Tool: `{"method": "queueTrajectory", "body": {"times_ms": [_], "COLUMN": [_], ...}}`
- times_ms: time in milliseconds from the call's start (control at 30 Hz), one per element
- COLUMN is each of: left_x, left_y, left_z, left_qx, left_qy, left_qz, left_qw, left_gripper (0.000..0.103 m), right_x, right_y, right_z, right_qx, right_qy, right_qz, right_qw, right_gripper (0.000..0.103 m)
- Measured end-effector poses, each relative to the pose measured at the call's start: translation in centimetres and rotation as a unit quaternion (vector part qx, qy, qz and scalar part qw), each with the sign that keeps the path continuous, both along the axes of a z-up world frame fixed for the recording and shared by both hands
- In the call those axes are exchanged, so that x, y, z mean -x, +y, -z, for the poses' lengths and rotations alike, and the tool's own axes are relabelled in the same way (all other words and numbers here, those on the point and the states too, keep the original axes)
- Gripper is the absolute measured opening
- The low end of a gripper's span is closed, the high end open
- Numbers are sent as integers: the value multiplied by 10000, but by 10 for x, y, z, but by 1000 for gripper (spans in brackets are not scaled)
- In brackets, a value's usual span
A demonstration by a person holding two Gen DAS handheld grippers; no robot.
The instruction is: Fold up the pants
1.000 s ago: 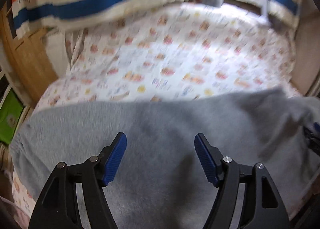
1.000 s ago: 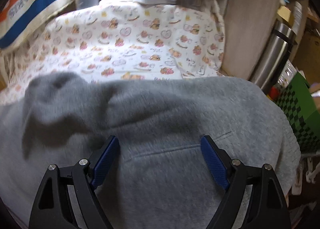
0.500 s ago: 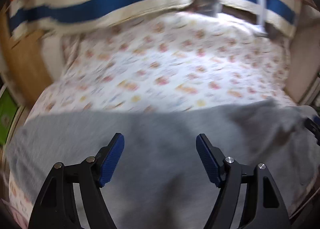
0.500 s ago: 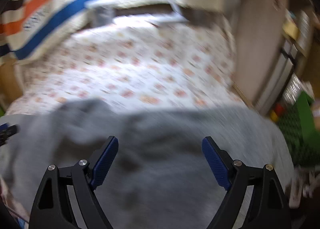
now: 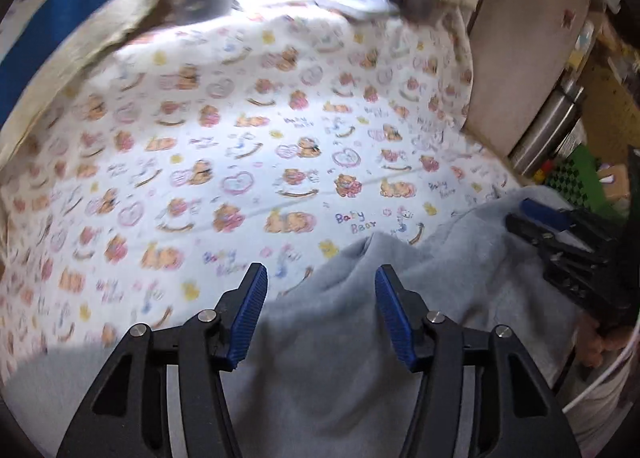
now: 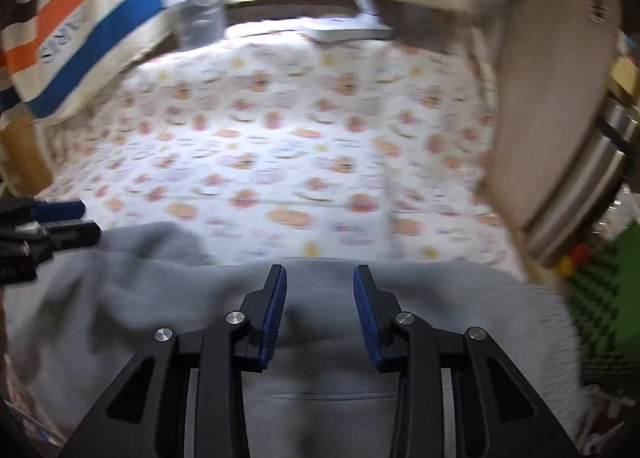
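Grey sweatpants lie across the near edge of a bear-print sheet. My left gripper hangs over the far hem, where the cloth rises in a peak between the jaws. Its jaws are closing, and the blue pads stand clear of the fabric. In the right wrist view the pants fill the lower part, with a pocket seam near the bottom. My right gripper is closing too, with a raised fold of grey cloth between its pads and a gap still showing. Each gripper shows at the edge of the other's view: right gripper, left gripper.
A striped orange, blue and cream blanket hangs behind the bed. A grey cup and a white flat object sit at the far edge. At the right are a beige panel, a steel flask and a green checkered box.
Both pairs of jaws have narrowed, the right one much more. The left gripper swung right along the pants toward the right gripper. The right gripper lifted and drew back a little.
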State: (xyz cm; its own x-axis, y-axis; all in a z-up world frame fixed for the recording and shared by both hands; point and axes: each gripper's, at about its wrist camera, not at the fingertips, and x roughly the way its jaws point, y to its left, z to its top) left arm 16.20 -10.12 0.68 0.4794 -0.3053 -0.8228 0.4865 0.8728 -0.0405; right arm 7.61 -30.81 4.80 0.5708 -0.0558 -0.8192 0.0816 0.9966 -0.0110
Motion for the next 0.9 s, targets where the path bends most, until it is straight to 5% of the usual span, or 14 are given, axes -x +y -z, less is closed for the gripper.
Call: {"method": "queueTrajectory", "body": {"times_ms": [167,300,333,367,400,533,767,900], "left_x": [-26,-33,-35,-37,-38,-33,-46,-31], "left_y": [-25,-36,-35,-35,-36,-48,-46,-48], "left_z": [32,49,50,50,49,30,53,28], "left_qx": [13,-172,-46,166,362,-16,-273,-681], "left_qy": [787,1034,1101,1223,1400,518,420,-680], "left_qz": [192,123,40,61,124,-170,-250,-288], "left_qw": [9967,9944,9939,9923,9894,9985,9984,9949], "left_gripper": [59,61,45,13,8,6,6,12], "right_x": [-6,-5,-3,-3,-3,-5,8,7], "right_y": [-42,-56,-57,-58,-57,-54,-51,-55], "right_z": [19,34,34,35,36,42,52,36], "right_qx": [-135,-280,-302,-295,-265,-83,141,65], "right_qy": [426,470,432,396,379,427,190,215], "right_qz": [42,-17,-39,-61,-74,-98,-238,-176], "right_qw": [9990,9985,9986,9988,9989,9990,9994,9996], "right_gripper": [37,37,37,37,37,37,37,37]}}
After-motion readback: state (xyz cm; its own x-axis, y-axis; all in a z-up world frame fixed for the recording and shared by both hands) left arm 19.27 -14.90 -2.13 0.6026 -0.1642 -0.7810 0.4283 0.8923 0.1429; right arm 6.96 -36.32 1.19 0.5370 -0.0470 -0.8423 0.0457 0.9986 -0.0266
